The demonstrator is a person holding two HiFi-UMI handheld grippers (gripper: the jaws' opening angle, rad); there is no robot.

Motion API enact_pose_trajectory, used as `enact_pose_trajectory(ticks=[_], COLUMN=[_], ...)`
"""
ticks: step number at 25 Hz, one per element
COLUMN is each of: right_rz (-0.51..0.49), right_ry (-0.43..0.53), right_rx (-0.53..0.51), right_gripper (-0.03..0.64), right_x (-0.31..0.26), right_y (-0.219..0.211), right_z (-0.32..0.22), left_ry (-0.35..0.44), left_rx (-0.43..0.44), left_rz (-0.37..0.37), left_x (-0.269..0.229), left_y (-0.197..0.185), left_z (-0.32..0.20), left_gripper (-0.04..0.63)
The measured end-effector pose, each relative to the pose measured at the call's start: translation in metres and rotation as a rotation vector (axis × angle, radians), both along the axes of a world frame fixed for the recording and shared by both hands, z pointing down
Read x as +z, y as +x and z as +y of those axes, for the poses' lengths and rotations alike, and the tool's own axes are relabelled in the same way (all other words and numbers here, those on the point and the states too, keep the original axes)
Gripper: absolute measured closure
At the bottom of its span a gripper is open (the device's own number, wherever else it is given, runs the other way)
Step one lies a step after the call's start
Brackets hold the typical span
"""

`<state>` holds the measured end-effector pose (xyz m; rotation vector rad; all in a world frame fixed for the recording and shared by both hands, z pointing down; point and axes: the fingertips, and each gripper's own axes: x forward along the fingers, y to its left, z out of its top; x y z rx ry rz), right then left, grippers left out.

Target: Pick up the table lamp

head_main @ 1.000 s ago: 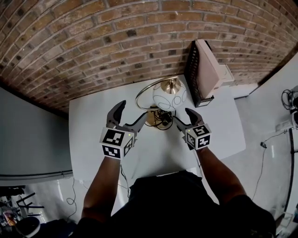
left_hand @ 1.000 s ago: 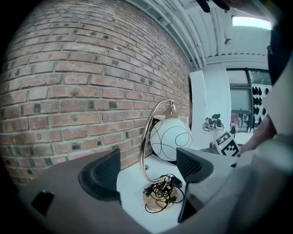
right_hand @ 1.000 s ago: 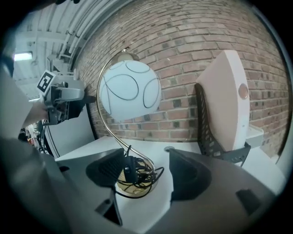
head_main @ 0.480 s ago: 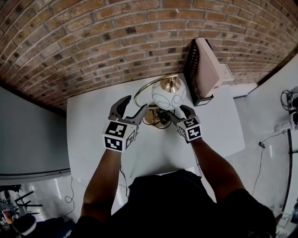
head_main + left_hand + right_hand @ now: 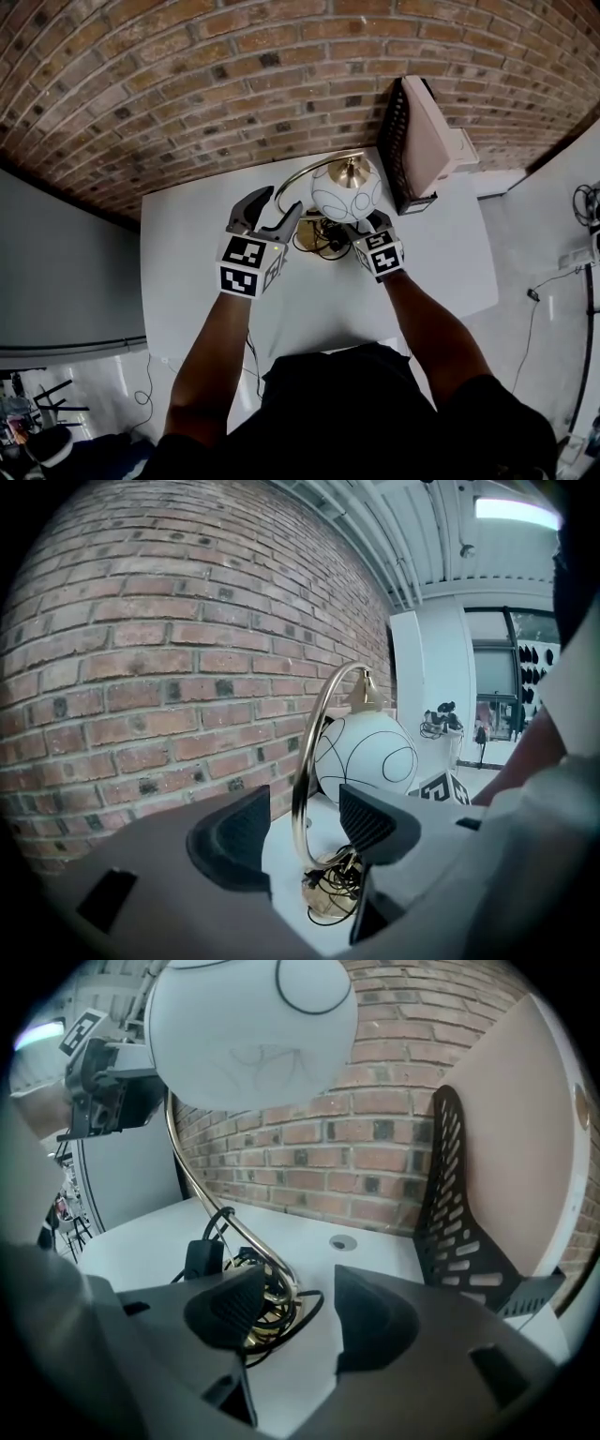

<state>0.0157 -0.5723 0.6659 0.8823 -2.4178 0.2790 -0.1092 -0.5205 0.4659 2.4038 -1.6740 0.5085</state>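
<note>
Item: table lamp [image 5: 342,202], one piece, upright near the far edge of the white tabletop [image 5: 187,262], just beside the black perforated rack [image 5: 396,150] that props a pale panel [image 5: 433,131] at the far right corner, with the brick wall [image 5: 187,94] behind. Parts: white globe shade [image 5: 345,190] with line decoration, hung inside a gilt hoop [image 5: 302,752] that rises from a brass base [image 5: 274,1299]; black cord [image 5: 199,1252] coiled loose over the base. Handling: left gripper [image 5: 302,819] set level with the hoop's lower arc. Its fingers [image 5: 230,841] have just been closing and stand one on each side of the hoop without touching it, probably because the thin metal offers a surer hold than the round shade. Right gripper [image 5: 295,1305] comes in low from the other side, under the globe. Its fingers [image 5: 375,1326] have likewise been closing but are unclenched, with only bare tabletop and a loop of cord between them and the base just beside the left one. This looks like a supporting hold near the weight. Status: lamp not yet gripped or lifted.
</note>
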Motion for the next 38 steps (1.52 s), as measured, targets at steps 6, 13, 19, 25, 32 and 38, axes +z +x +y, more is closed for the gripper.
enact_pose_trajectory(ticks=[6,13,19,25,32,38], right_rz=[0.021,0.038,0.042,0.017,-0.035,-0.08], right_ry=[-0.003,-0.001,0.005,0.009,-0.013,-0.008], right_rx=[-0.01,-0.013,-0.011,-0.014,-0.049,-0.053], right_gripper=[0.399,0.45,0.539,0.549,0.549,0.546], right_x=[0.009,0.013,0.018,0.019,0.021,0.02], right_y=[-0.008,-0.015,-0.022,-0.022,-0.022,-0.021], right_z=[-0.003,-0.005,-0.003,-0.003,-0.004,-0.003], left_ry=[-0.005,-0.004,0.003,0.001,0.007,0.008], left_rx=[-0.013,-0.043,-0.027,-0.001,0.009,-0.001], left_rz=[-0.009,-0.02,-0.001,0.014,0.035,0.039], left_x=[-0.002,-0.002,-0.002,-0.002,-0.003,-0.003], left_y=[-0.004,-0.007,-0.004,-0.004,-0.004,-0.004], left_z=[-0.001,-0.005,-0.005,-0.005,-0.005,-0.005], left_gripper=[0.437,0.532,0.563,0.563,0.563,0.563])
